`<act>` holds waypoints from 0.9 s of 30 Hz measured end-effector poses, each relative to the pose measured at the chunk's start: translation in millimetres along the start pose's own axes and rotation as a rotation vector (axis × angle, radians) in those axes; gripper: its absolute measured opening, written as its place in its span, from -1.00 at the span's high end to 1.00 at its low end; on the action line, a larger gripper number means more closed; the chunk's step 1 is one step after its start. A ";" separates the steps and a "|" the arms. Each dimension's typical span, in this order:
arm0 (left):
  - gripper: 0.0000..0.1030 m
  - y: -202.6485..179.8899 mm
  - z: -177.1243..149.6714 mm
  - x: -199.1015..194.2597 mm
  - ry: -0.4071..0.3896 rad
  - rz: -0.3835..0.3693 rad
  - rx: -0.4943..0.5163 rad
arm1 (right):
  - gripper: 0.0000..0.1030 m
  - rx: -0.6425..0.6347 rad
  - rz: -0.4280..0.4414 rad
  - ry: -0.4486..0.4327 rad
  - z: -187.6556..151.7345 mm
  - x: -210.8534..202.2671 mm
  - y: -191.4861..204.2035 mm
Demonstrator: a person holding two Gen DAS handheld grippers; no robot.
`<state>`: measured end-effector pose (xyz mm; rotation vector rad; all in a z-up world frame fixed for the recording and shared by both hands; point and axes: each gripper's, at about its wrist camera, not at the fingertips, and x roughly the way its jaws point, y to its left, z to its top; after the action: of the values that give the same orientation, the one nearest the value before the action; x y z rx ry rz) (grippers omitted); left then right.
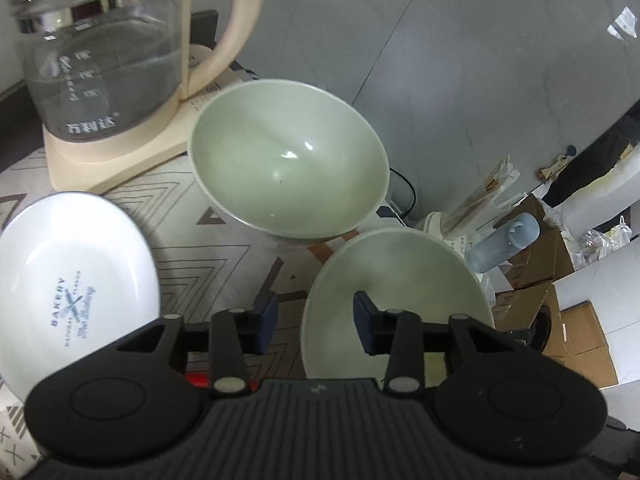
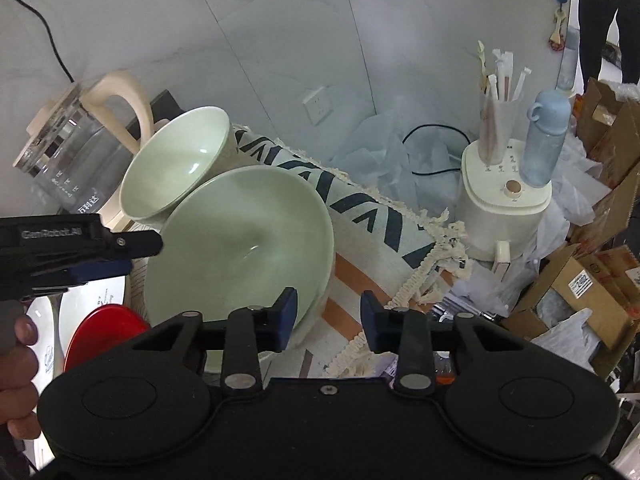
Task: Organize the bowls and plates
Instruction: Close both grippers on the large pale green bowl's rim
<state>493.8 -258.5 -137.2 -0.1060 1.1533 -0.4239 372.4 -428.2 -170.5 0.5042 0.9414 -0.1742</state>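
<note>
Two pale green bowls stand on the patterned cloth. The far bowl (image 1: 288, 160) (image 2: 176, 160) sits beside the kettle. The near bowl (image 1: 400, 280) (image 2: 240, 240) lies just under both grippers. My left gripper (image 1: 316, 322) straddles the near bowl's left rim, its blue pads apart and not pressing on it; it also shows as the left gripper (image 2: 144, 254) at the left edge. My right gripper (image 2: 328, 316) is open over the same bowl's right rim, one pad over the bowl and one over the cloth. A white "BAKERY" plate (image 1: 68, 280) lies at the left, and a red plate (image 2: 106, 332) beside it.
A glass kettle (image 1: 100, 52) on a cream base stands at the back left. Right of the cloth's fringed edge (image 2: 420, 280) are a cream appliance (image 2: 504, 208), a cup of straws, a blue bottle (image 2: 548, 140) and cardboard boxes (image 2: 592, 280). A person's hand (image 2: 20, 360) holds the left gripper.
</note>
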 end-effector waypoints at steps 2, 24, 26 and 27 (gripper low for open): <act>0.43 -1.5 1.0 7.4 0.017 -0.006 -0.005 | 0.34 0.001 -0.002 0.010 0.6 6.0 0.8; 0.68 -19.9 -18.4 -52.5 -0.106 0.040 -0.064 | 0.70 -0.124 0.052 -0.069 16.7 -23.6 11.0; 0.68 -18.5 -21.0 -61.2 -0.128 0.043 -0.075 | 0.70 -0.133 0.068 -0.079 21.8 -31.0 12.4; 0.68 -17.7 -22.1 -65.3 -0.135 0.045 -0.084 | 0.70 -0.151 0.077 -0.089 23.5 -35.2 14.8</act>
<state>447.2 -247.1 -84.7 -0.1794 1.0387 -0.3235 374.2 -429.2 -125.7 0.3898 0.8394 -0.0546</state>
